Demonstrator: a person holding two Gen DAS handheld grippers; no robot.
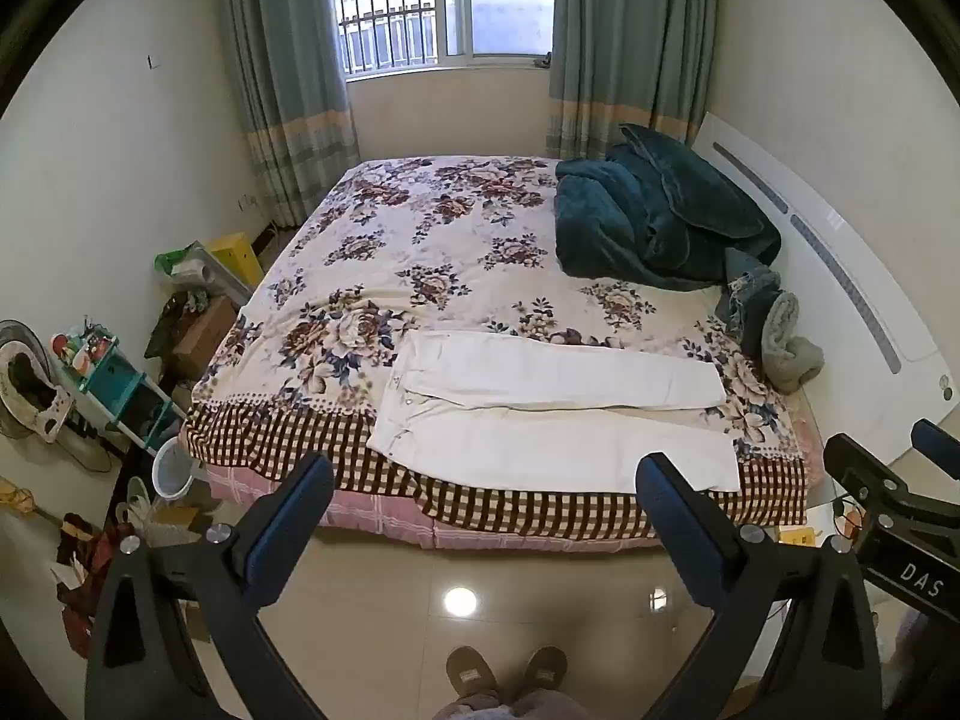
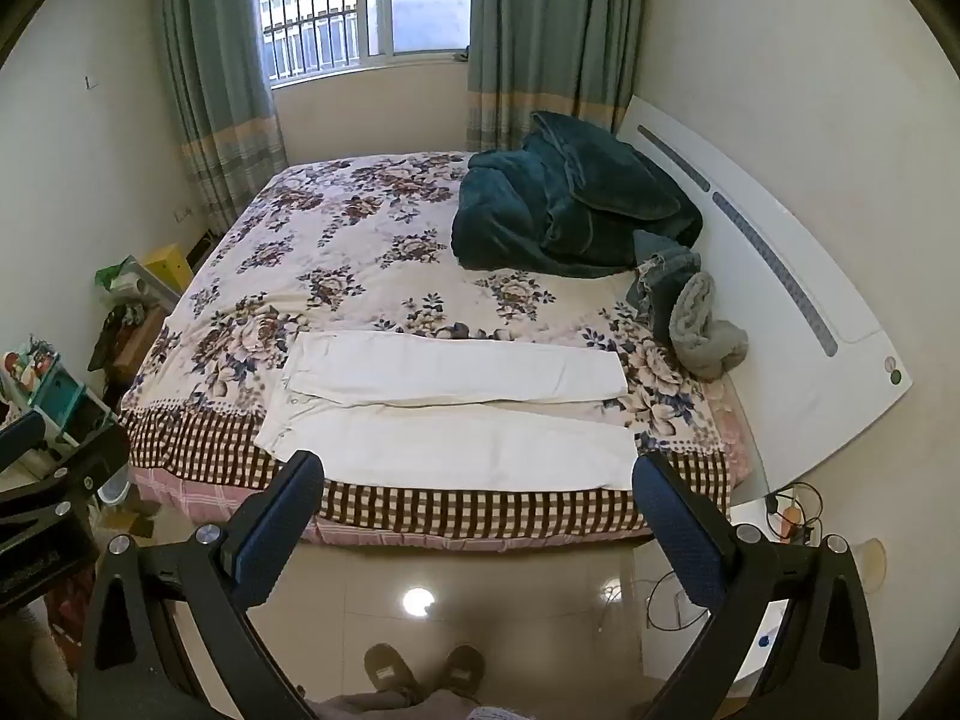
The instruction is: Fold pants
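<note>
White pants [image 1: 552,414] lie flat near the front edge of the bed [image 1: 420,240], waist to the left, both legs stretched to the right and side by side. They also show in the right wrist view [image 2: 456,408]. My left gripper [image 1: 486,480] is open and empty, held above the floor in front of the bed, short of the pants. My right gripper [image 2: 477,477] is open and empty at the same distance. The right gripper's body shows at the right edge of the left wrist view [image 1: 888,498].
A teal blanket [image 1: 654,216] is heaped at the far right of the bed, with jeans [image 1: 750,294] and a grey cloth [image 1: 786,348] by the white headboard [image 1: 840,276]. Clutter, a bucket [image 1: 171,471] and a shelf [image 1: 114,372] stand on the floor left of the bed.
</note>
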